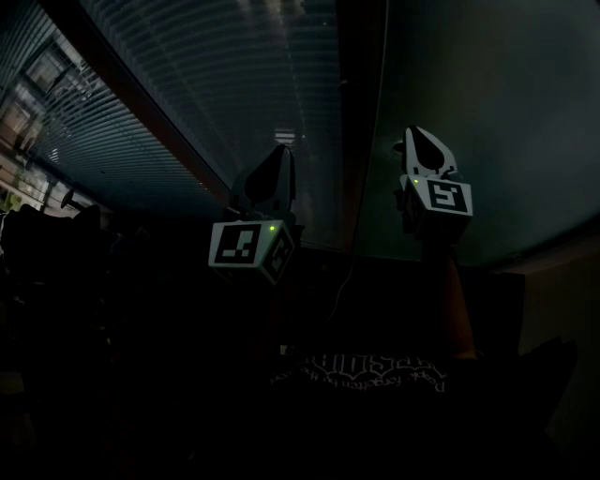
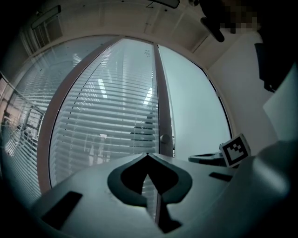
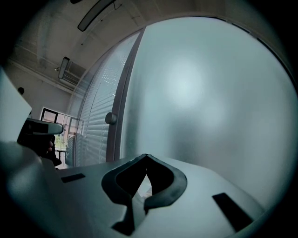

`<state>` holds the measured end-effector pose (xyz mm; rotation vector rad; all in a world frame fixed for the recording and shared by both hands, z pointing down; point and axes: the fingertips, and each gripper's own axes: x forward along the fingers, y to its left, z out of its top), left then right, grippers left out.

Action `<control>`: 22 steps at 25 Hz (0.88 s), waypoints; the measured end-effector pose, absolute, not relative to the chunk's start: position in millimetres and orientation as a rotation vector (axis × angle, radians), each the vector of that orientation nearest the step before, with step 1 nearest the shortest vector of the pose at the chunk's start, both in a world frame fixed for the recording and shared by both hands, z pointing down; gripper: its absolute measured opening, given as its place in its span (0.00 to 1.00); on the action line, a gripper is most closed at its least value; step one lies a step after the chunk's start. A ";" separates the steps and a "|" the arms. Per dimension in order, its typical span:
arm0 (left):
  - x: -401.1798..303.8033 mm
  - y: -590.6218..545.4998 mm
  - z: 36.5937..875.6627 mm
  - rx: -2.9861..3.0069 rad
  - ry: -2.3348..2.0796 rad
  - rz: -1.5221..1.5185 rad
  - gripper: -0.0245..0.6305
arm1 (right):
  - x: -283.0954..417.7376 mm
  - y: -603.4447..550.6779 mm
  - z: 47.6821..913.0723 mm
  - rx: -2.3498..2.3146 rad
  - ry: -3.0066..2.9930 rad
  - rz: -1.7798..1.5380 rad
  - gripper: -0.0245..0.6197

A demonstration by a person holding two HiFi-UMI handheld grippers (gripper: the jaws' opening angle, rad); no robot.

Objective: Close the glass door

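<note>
The frosted glass door [image 3: 200,93] fills the right gripper view, and a round knob [image 3: 111,118] sits on the upright frame at its left edge. In the left gripper view the same brown frame [image 2: 163,93] and knob [image 2: 165,138] stand straight ahead, with the frosted pane [image 2: 195,107] to their right. My left gripper [image 2: 148,155] is shut with nothing between its tips and is held just short of the frame. My right gripper [image 3: 146,156] is also shut and empty, facing the frosted pane. In the dark head view, both the left gripper [image 1: 278,155] and the right gripper [image 1: 419,139] are raised before the door.
A glass wall with lowered slatted blinds [image 2: 107,111] runs to the left of the door frame. A white wall [image 2: 242,93] stands at the right. Ceiling lights [image 3: 95,14] hang overhead. The lower half of the head view is too dark to read.
</note>
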<state>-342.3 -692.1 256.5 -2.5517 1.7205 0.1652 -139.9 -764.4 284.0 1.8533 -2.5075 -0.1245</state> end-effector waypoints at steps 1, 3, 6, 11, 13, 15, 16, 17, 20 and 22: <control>-342.4 -692.1 256.0 -2.551 1.720 0.166 0.03 | -140.5 -764.6 284.1 1.854 -2.507 -0.125 0.04; -342.8 -692.1 256.1 -2.548 1.718 0.164 0.03 | -141.2 -764.6 284.6 1.855 -2.508 -0.125 0.04; -343.2 -691.4 253.9 -2.546 1.720 0.164 0.03 | -141.6 -764.2 282.2 1.856 -2.507 -0.130 0.04; -344.9 -692.0 255.6 -2.539 1.723 0.160 0.03 | -142.9 -767.1 283.8 1.864 -2.509 -0.125 0.04; -345.7 -692.2 256.6 -2.537 1.725 0.159 0.03 | -143.0 -768.3 286.1 1.864 -2.509 -0.121 0.04; -345.6 -692.1 256.8 -2.536 1.725 0.157 0.03 | -142.8 -769.4 288.0 1.861 -2.508 -0.115 0.04; -345.6 -692.0 256.4 -2.536 1.725 0.156 0.03 | -142.8 -770.0 288.0 1.858 -2.509 -0.109 0.04; -345.6 -691.9 255.8 -2.536 1.725 0.155 0.03 | -142.9 -770.4 287.5 1.855 -2.513 -0.103 0.04; -345.5 -690.9 255.2 -2.539 1.728 0.152 0.03 | -143.7 -768.1 285.3 1.840 -2.535 -0.098 0.04; -345.6 -690.5 256.1 -2.540 1.729 0.150 0.03 | -144.1 -764.5 285.3 1.836 -2.541 -0.104 0.04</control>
